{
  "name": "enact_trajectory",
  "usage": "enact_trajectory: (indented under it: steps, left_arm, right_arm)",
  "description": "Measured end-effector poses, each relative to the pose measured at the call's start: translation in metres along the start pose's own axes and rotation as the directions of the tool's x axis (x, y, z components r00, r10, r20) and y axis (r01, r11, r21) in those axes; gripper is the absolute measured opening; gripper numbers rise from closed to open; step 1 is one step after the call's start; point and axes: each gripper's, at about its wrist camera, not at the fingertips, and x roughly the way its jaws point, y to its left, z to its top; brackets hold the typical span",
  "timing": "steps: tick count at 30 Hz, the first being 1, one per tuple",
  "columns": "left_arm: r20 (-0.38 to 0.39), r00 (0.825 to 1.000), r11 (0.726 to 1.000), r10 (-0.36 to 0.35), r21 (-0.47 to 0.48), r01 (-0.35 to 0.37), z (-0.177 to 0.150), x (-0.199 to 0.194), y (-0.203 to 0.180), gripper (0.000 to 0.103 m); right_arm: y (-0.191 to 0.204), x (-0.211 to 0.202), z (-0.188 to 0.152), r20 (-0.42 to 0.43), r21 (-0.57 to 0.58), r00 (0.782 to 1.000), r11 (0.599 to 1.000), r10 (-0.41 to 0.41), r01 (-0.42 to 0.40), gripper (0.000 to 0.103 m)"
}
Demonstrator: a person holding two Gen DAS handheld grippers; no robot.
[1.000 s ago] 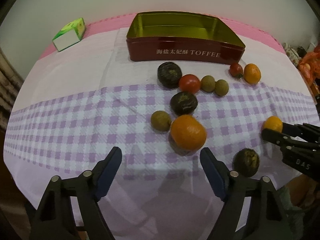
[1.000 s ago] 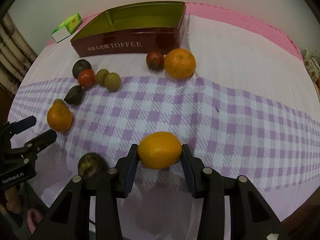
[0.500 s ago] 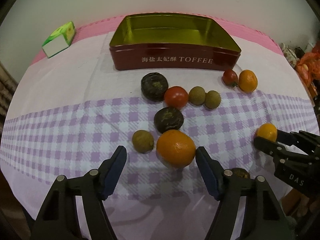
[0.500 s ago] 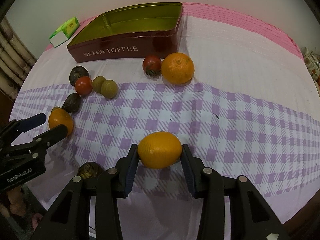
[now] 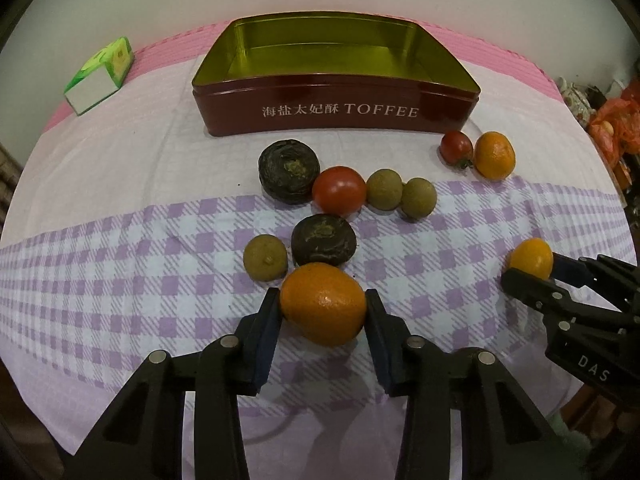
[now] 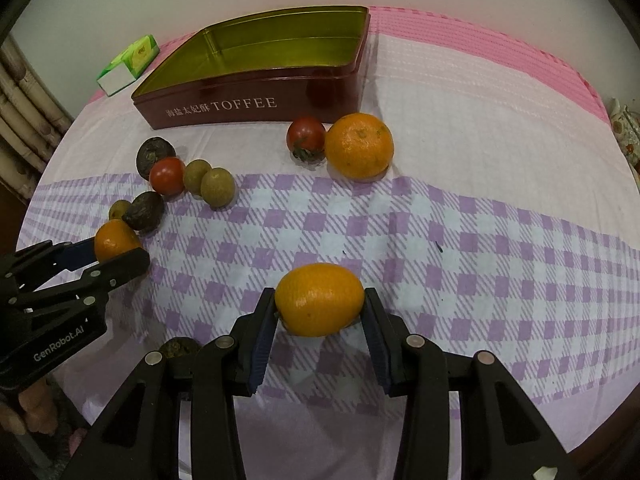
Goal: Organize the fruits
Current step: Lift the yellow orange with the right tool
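Now each orange (image 5: 323,303) sits between closing tongs (image 5: 323,312).

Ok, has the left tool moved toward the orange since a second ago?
Yes. The left tool advanced toward the toffee tin; its jaws, earlier short of the orange, now flank it and are closing.

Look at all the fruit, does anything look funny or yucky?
Yes. Two dark fruits in front of the toffee tin look blackish-brown and wrinkled, unlike the bright oranges and tomatoes beside them; a third dark one sits near the table's front edge. The tin is empty, so all the fruit lies on the cloth.
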Motion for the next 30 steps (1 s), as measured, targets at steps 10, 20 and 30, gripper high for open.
enact_trajectory:
  steps: [10,20,30]
  left_arm:
    - [0.004,1.000,1.000,-0.009,-0.015,0.009,-0.001,-0.002,-0.003,0.041]
    - [0.021,0.999,0.999,-0.030,-0.012,0.031,-0.004,-0.022,0.005,0.041]
    - [0.102,0.993,0.999,-0.054,0.009,0.054,0.008,-0.048,0.013,0.041]
  right_arm:
    - [0.000,0.000,0.000,0.003,-0.001,1.000,1.000,0.000,0.000,0.039]
    - [0.000,0.001,0.002,0.015,-0.011,1.000,1.000,-0.006,0.006,0.039]
    - [0.006,-0.011,0.015,0.075,-0.043,0.997,0.999,-0.019,0.022,0.039]
